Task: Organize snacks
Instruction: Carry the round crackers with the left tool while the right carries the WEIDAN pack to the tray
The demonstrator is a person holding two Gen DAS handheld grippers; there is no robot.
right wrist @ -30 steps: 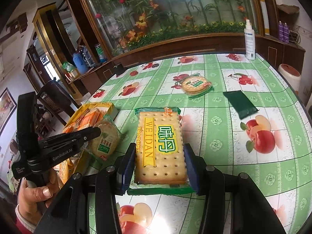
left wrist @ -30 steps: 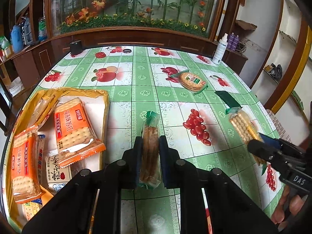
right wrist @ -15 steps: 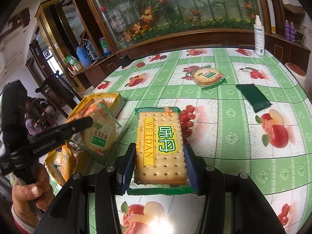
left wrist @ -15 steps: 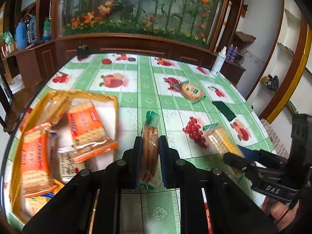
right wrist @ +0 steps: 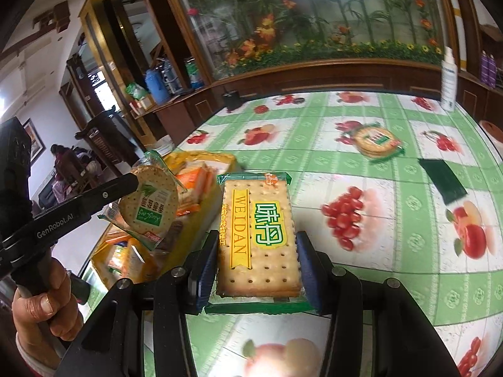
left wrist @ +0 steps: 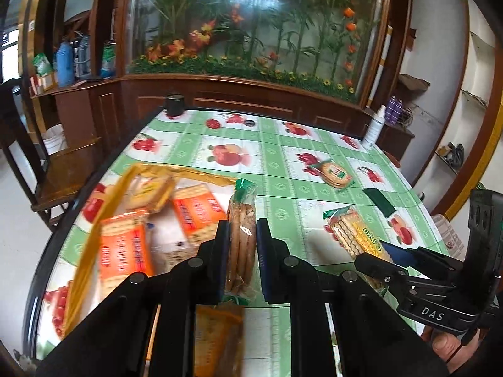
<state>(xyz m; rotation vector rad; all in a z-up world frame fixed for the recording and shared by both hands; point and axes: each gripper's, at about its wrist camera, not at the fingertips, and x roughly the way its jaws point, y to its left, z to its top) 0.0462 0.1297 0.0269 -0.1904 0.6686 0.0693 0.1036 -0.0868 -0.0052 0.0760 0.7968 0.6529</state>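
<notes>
My left gripper (left wrist: 240, 242) is shut on a clear pack of round biscuits (left wrist: 241, 226), held on edge above the near right corner of a yellow box (left wrist: 94, 223) that holds several orange cracker packs. From the right wrist view the same round pack (right wrist: 149, 204) hangs over that yellow box (right wrist: 201, 157). My right gripper (right wrist: 256, 260) is shut on a flat green-edged WEIDAN cracker pack (right wrist: 257, 235), held level above the tablecloth to the right of the box. That cracker pack (left wrist: 352, 232) and the right gripper (left wrist: 377, 256) also show in the left wrist view.
On the fruit-print tablecloth (right wrist: 393, 204) lie another round biscuit pack (right wrist: 375, 138) and a dark green packet (right wrist: 443, 180), both far right. A white bottle (right wrist: 448, 75) and a black object (right wrist: 231, 100) stand at the far edge. A wooden chair (left wrist: 47, 169) is left of the table.
Both grippers have moved left toward the yellow box and the left one has risen; the round biscuit pack now hangs over the box's near right corner instead of over bare tablecloth.
</notes>
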